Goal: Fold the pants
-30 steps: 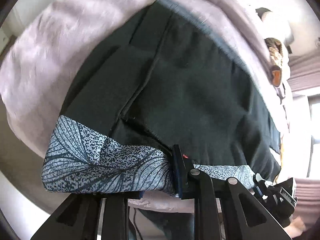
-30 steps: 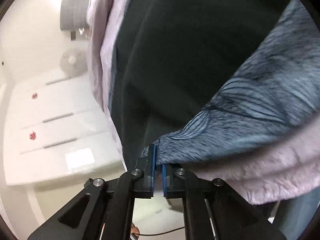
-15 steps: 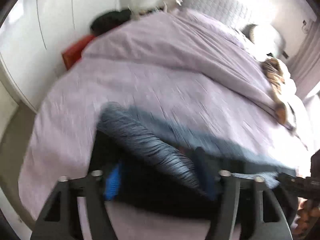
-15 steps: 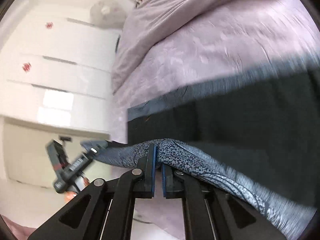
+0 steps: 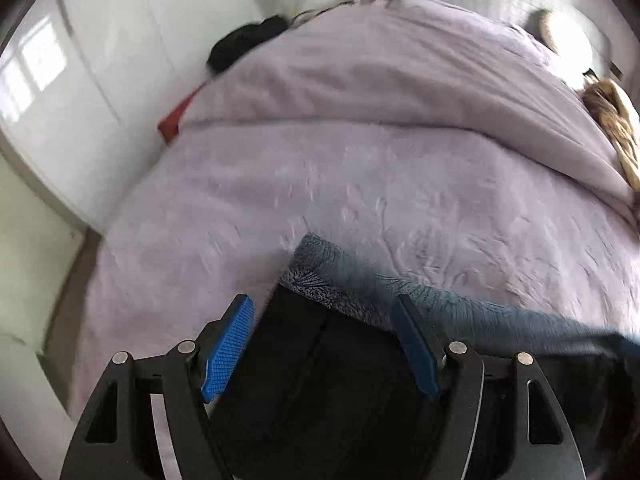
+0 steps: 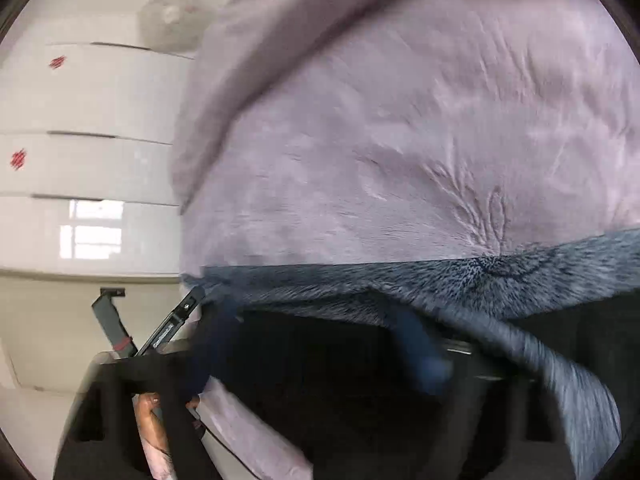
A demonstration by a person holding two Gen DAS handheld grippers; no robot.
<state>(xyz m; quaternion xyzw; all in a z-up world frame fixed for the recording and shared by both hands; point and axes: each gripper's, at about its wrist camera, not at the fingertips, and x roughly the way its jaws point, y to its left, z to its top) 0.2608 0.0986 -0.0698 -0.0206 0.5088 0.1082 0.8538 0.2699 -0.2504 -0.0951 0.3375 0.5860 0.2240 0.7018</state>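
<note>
The dark pants (image 5: pixel 320 380) lie folded on the lilac bed cover (image 5: pixel 360 168), with a blue-grey leaf-print band (image 5: pixel 360 276) along their far edge. My left gripper (image 5: pixel 324 344) is open just above the pants' left end, blue pads apart and empty. In the right wrist view the pants (image 6: pixel 340 380) and the print band (image 6: pixel 440 284) fill the lower half. My right gripper (image 6: pixel 316 344) is blurred but its blue pads stand wide apart over the dark cloth, holding nothing.
White wardrobe doors (image 5: pixel 80 80) stand left of the bed. A dark bundle (image 5: pixel 248 46) and a red object (image 5: pixel 176 118) lie at the bed's left side. A brown patterned cloth (image 5: pixel 616 128) lies at the far right. The other handle and hand (image 6: pixel 152 408) show in the right view.
Both grippers carried the print-band edge over the dark pants and let it go. The left opened half a second ago, the right only now. The pants lie folded on the bed.
</note>
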